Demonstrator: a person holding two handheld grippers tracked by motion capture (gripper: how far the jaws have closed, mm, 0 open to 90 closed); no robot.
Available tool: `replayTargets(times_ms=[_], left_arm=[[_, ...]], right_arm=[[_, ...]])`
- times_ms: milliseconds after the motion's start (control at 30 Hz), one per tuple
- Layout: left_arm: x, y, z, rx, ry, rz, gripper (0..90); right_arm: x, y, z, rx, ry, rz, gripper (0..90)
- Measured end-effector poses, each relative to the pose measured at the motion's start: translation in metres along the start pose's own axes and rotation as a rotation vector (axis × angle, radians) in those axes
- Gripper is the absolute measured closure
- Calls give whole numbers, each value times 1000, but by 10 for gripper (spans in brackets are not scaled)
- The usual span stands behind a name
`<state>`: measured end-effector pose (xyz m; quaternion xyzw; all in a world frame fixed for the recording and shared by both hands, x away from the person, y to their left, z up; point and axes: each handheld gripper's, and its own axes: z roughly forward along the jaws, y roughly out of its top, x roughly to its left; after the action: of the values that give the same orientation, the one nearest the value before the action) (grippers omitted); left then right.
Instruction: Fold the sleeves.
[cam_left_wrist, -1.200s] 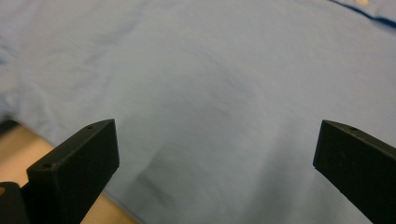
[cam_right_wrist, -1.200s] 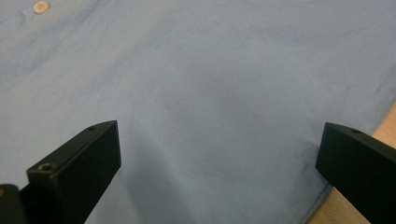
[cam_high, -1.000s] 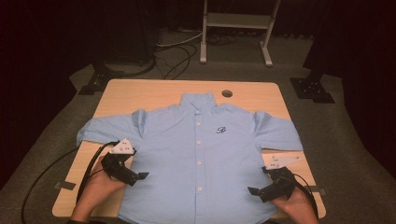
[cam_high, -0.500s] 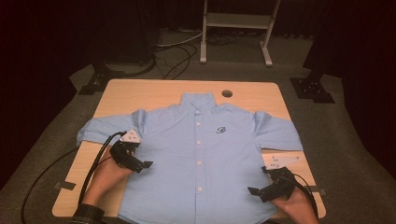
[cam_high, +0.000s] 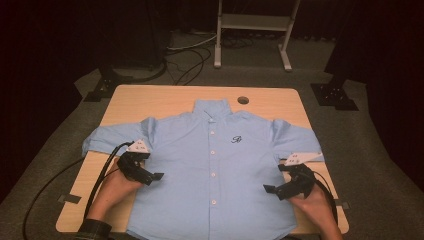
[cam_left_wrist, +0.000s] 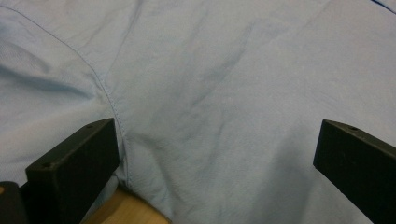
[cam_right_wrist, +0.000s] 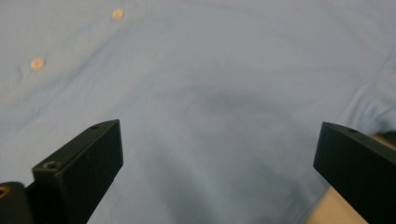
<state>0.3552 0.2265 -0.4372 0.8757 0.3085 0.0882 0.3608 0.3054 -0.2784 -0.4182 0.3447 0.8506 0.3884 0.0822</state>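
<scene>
Dark grey carpet surrounds a light wooden rectangular table (cam_high: 165, 100), with a metal stand and loose cables on the floor behind it. Spread flat across most of the tabletop, front side up and collar pointing away from the person, lies a light blue short-sleeved button-up shirt (cam_high: 220, 165) with a small dark emblem on the chest. At the shirt's left side, just below the sleeve, sits the left gripper (cam_high: 150, 176), its black jaws spread wide over the cloth near the armpit seam and grasping nothing. Opposite, at the shirt's right edge, the right gripper (cam_high: 272, 189) hovers with jaws equally wide apart, nothing between them. Small white buttons (cam_high: 212, 175) run down the shirt's middle.
</scene>
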Motion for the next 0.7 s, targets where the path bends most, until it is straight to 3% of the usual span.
replayTargets(times_ms=[67, 200, 433, 533, 700], left_arm=[[0, 0, 0, 1, 1, 2, 0], [0, 0, 0, 0, -2, 2, 0], [0, 0, 0, 1, 0, -1, 0], [-1, 1, 1, 8, 12, 6, 0], [-4, 1, 2, 16, 26, 18, 0]], right_arm=[[-9, 8, 1, -18, -8, 9, 10], [-27, 18, 13, 0, -30, 37, 9], [-47, 16, 30, 25, -48, 74, 9], [-49, 14, 35, 53, -42, 79, 0], [-39, 15, 40, 83, -111, 17, 0]])
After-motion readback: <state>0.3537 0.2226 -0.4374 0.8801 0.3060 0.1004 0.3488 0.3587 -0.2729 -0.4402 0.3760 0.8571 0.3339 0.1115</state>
